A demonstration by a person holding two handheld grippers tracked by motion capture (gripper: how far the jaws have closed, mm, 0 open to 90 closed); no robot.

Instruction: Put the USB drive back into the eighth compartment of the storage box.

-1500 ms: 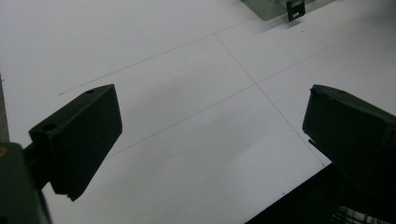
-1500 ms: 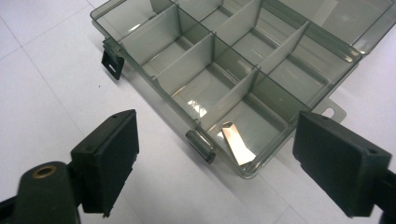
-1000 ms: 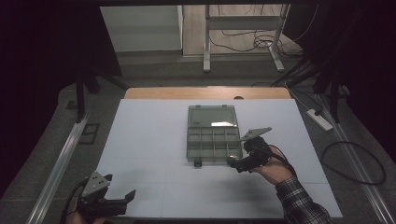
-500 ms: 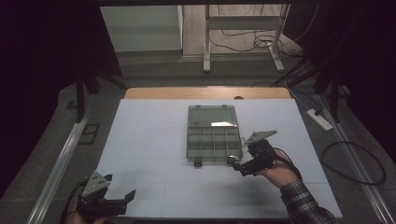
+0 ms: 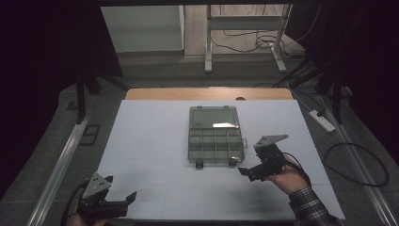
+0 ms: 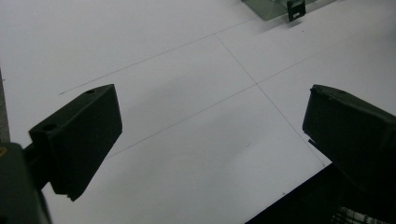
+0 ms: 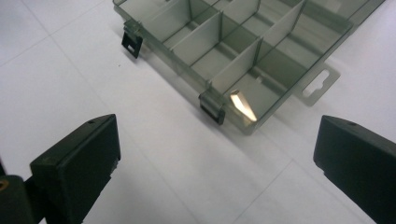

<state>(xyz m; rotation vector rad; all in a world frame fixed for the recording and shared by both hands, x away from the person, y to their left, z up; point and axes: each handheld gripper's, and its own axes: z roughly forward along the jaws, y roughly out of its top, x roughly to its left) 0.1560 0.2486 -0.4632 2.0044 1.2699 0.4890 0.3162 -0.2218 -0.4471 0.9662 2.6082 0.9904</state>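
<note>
White table (image 5: pixel 141 141): right gripper (image 5: pixel 249 172), jaws apart, near open organiser box (image 5: pixel 214 139)

Box (image 5: pixel 214 136) smoky grey-green – table (image 5: pixel 141 141) white – sleeve (image 5: pixel 308 207) plaid.

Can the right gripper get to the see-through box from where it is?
Probably yes. The right gripper hangs open just off the compartment box's near right corner, and only bare white table lies between its jaws and the closest latch.

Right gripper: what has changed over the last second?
The right gripper has drawn back from the organizer box toward the person, jaws open and empty. The box, lid open, and the left gripper at the near table edge stayed put.
</note>
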